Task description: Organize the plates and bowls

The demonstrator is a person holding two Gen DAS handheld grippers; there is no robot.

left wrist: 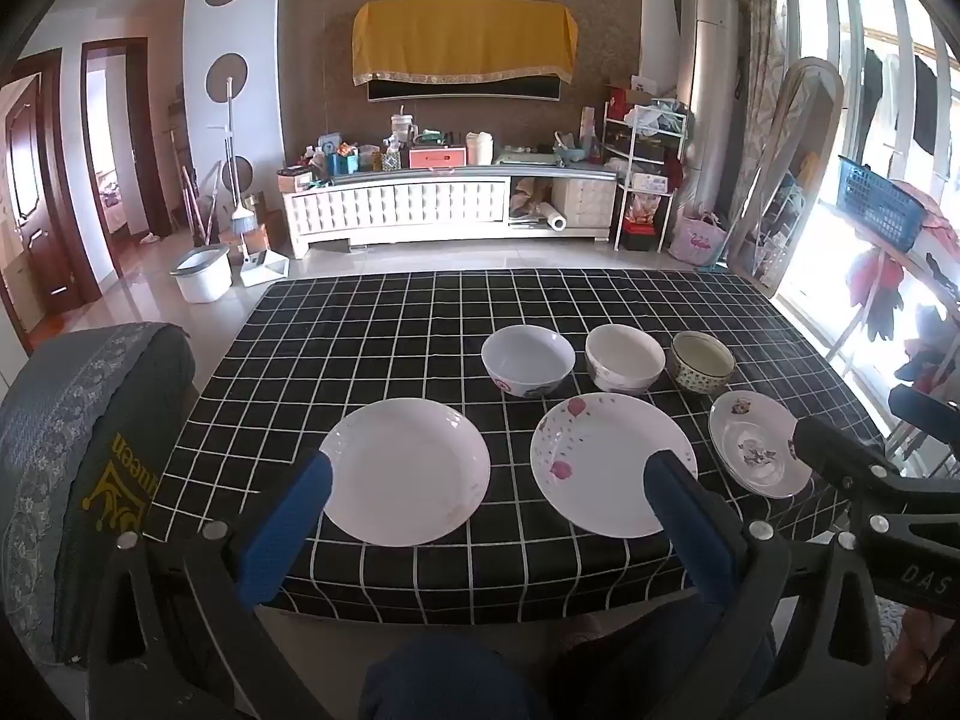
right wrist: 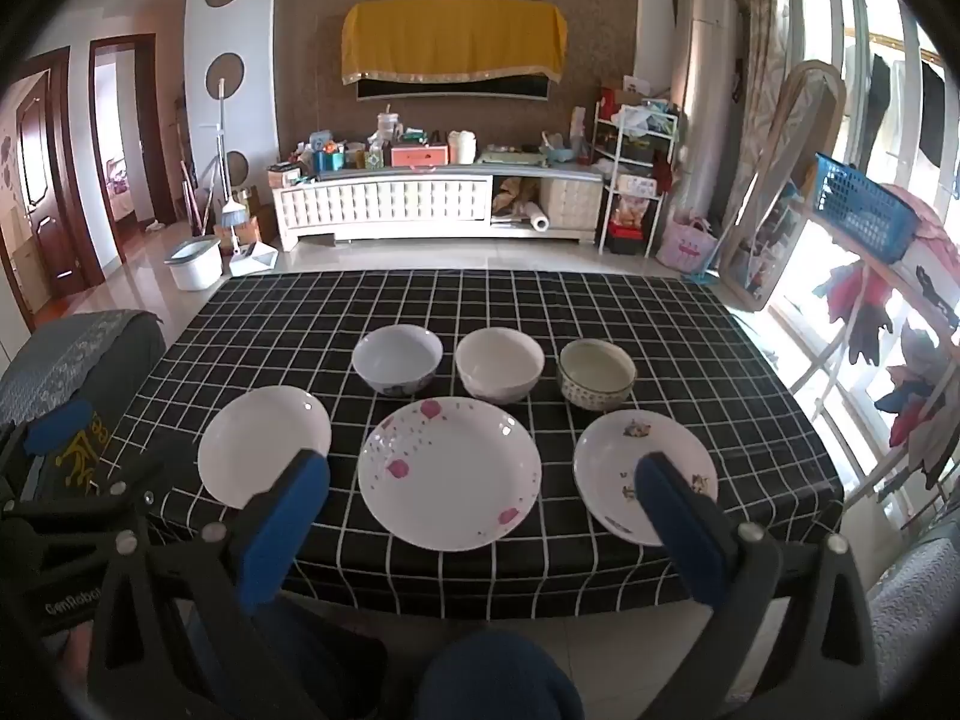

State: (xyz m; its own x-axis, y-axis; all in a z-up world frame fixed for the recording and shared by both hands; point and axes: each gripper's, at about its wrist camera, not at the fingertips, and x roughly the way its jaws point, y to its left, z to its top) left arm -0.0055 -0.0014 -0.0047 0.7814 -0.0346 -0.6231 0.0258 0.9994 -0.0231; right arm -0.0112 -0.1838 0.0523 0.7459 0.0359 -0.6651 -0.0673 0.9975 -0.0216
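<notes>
Both my tongs are hanging back off the near edge of the table [right wrist: 750,360], above my knees, holding nothing. The left gripper [left wrist: 489,483] is spread wide and so is the right gripper [right wrist: 480,480].

Front row is three plates, none touching: the plain white plate [left wrist: 405,471] on the left, the pink-petal plate [right wrist: 450,471] in the middle and the small decorated plate [right wrist: 642,474] on the right. The white one sits just ahead of my left tongs, a bit left of center between the fingers, while the petal plate is dead ahead of my right tongs. So each hand has its own nearest plate.

Behind them is a row of three bowls – the white-and-blue bowl [right wrist: 397,365], the cream bowl [right wrist: 500,363] and the green patterned bowl [right wrist: 597,373] – all upright, close but apart.

My guess is stacking starts with plates, since they're nearer.
</notes>
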